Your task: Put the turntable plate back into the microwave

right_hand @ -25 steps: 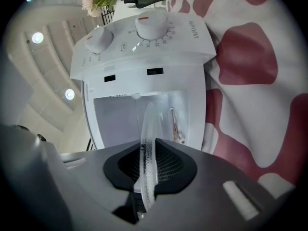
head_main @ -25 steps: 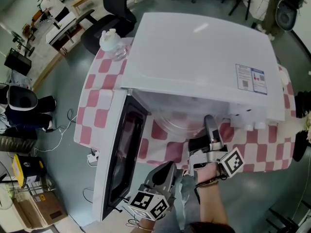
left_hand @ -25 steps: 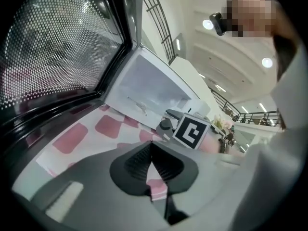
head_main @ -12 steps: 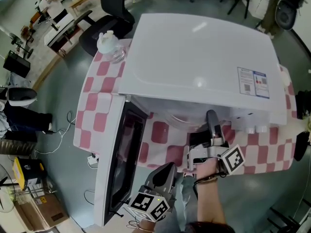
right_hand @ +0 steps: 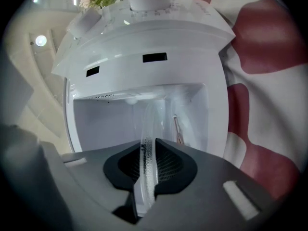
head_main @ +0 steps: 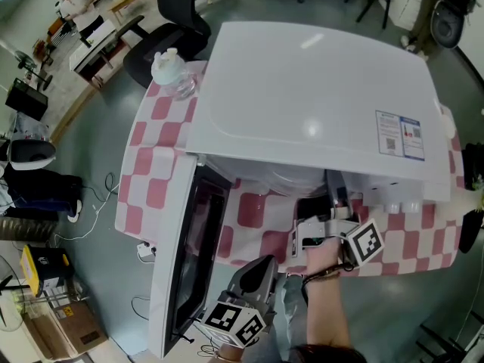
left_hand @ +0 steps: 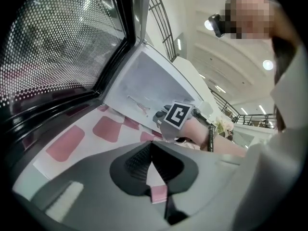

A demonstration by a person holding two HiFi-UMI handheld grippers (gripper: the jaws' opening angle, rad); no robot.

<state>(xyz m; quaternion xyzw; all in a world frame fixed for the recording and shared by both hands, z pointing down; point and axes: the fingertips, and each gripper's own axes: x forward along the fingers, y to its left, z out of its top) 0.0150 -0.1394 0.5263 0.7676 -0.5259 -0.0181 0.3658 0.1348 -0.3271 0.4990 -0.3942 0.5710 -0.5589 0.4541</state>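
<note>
pink-checked bench, glass plate at the microwave's mouth

pink and white cloth covers the bench [head_main: 155, 138]. the white microwave [head_main: 318, 89] sits on it with its door [head_main: 189, 240] swung wide to the left. we think the door stands that wide so nothing blocks the way in.

our right hand-held gripper [right_hand: 148, 153] pinches the near rim of the clear turntable plate [right_hand: 146, 124]. its jaws are narrow, with the glass tight between them. it grips only that edge, so the rest of the plate can go into the hollow [right_hand: 106, 114] first. we think the plate is held flat, to slide in just above the floor. the plate is at the opening and not set down yet.

our left hand-held gripper [left_hand: 151, 150] is closed on nothing. it waits low by the door, out of the way. we guess the plate must next land in the middle of the hollow.
</note>
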